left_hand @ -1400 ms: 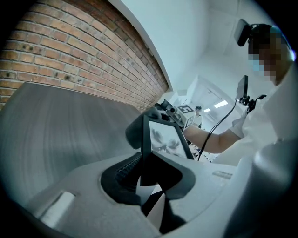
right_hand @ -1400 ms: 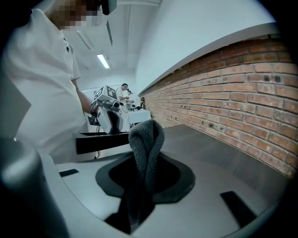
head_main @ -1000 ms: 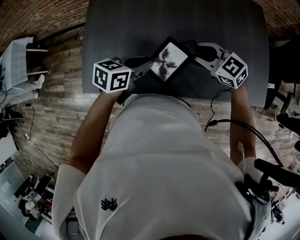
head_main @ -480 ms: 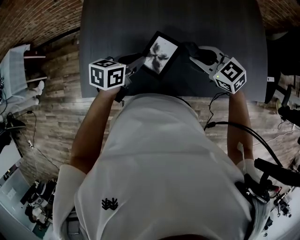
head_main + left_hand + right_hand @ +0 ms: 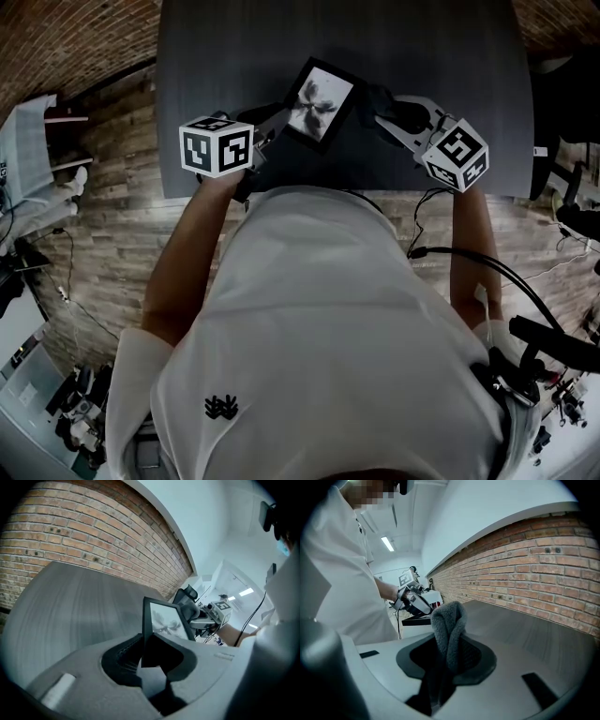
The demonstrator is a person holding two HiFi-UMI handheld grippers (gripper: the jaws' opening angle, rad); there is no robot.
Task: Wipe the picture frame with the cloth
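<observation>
dark desk (image 5: 234, 56) by a brick wall (image 5: 93, 527). our left tool (image 5: 151, 656) pinches the picture frame (image 5: 319, 101) by its edge, and our right tool (image 5: 449, 660) pinches the cloth (image 5: 447, 620) near it. we judge the wiping barely started.

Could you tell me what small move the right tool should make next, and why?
Probably slide the right tool sideways so its cloth meets the face of the picture frame. The left tool grips the frame by one edge, face exposed, while the cloth sits clamped beside the frame, apparently off the glass.
</observation>
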